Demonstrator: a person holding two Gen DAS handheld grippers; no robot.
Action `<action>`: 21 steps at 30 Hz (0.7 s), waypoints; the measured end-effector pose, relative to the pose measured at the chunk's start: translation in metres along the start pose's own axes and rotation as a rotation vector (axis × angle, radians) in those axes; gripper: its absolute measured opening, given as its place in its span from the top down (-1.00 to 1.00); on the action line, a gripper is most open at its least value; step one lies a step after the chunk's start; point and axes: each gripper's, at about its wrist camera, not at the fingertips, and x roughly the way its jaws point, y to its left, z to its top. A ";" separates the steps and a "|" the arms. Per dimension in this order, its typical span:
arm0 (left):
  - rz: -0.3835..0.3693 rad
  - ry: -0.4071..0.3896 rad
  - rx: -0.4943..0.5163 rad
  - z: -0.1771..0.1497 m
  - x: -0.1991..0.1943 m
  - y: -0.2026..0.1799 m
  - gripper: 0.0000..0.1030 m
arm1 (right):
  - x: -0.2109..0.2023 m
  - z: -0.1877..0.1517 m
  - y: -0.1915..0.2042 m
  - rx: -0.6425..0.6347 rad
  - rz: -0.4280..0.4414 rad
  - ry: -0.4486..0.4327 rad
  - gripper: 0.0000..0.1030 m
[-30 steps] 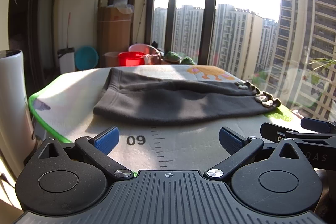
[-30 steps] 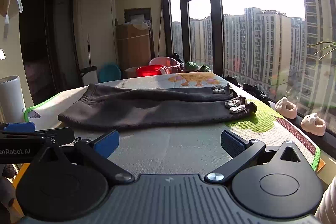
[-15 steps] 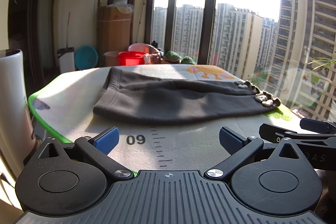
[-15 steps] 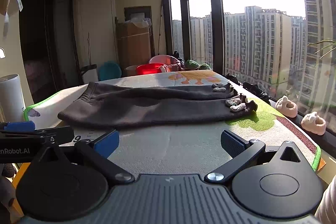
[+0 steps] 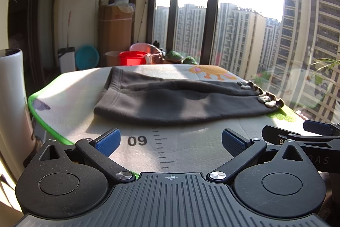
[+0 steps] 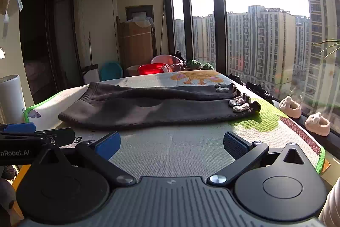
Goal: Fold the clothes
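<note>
Nothing much has moved: both tools hover short of the dark trousers.
Left tool [image 5: 170, 139] and right tool [image 6: 171, 143] gape apart, empty; grey trousers [image 6: 148, 107] lie flat, folded lengthwise, frilled cuffs rightward, on the mat-covered desk [image 6: 191, 150].

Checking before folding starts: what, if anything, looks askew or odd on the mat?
Nothing stands out. The dark grey trousers lie flat across the mat, legs side by side, only slightly rumpled. Both hand-held grippers are open, short of them.
</note>
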 end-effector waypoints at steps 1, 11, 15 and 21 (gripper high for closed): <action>0.000 0.001 -0.001 0.000 0.000 0.000 -1.00 | 0.000 0.000 0.000 0.000 0.000 0.001 -1.00; -0.001 0.009 -0.007 -0.001 0.002 0.000 -1.00 | 0.002 0.000 -0.003 0.005 0.005 0.013 -1.00; -0.013 0.037 -0.014 -0.001 0.008 0.001 -1.00 | 0.005 -0.001 -0.006 0.016 0.002 0.031 -1.00; -0.037 0.075 -0.030 0.000 0.018 0.005 -1.00 | 0.013 -0.002 -0.010 0.036 0.012 0.069 -1.00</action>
